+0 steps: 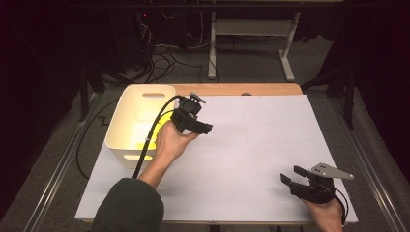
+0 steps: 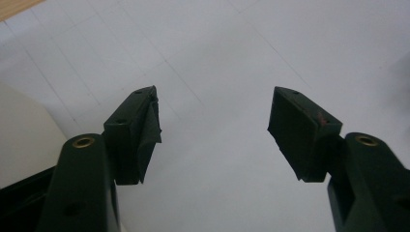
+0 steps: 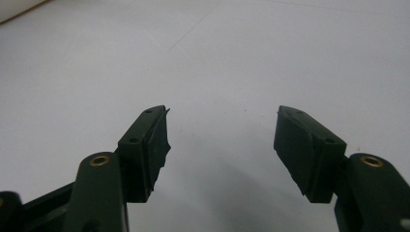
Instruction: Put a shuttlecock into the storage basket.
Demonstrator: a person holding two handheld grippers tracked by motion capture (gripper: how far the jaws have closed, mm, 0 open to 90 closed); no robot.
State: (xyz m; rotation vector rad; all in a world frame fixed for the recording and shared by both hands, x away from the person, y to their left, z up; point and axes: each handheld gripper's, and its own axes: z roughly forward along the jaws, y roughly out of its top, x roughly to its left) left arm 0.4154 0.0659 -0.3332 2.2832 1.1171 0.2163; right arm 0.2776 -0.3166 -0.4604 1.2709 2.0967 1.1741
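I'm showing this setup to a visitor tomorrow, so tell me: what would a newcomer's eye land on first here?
Probably the cream-white bin at the table's far left corner, bright against the dark room, with something yellow inside. Next, the left gripper, held just beside the bin over the white sheet, jaws open and empty. The right gripper sits at the near right corner, also open with nothing between its jaws.

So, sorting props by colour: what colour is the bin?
Cream white bin, clearest in the high view.
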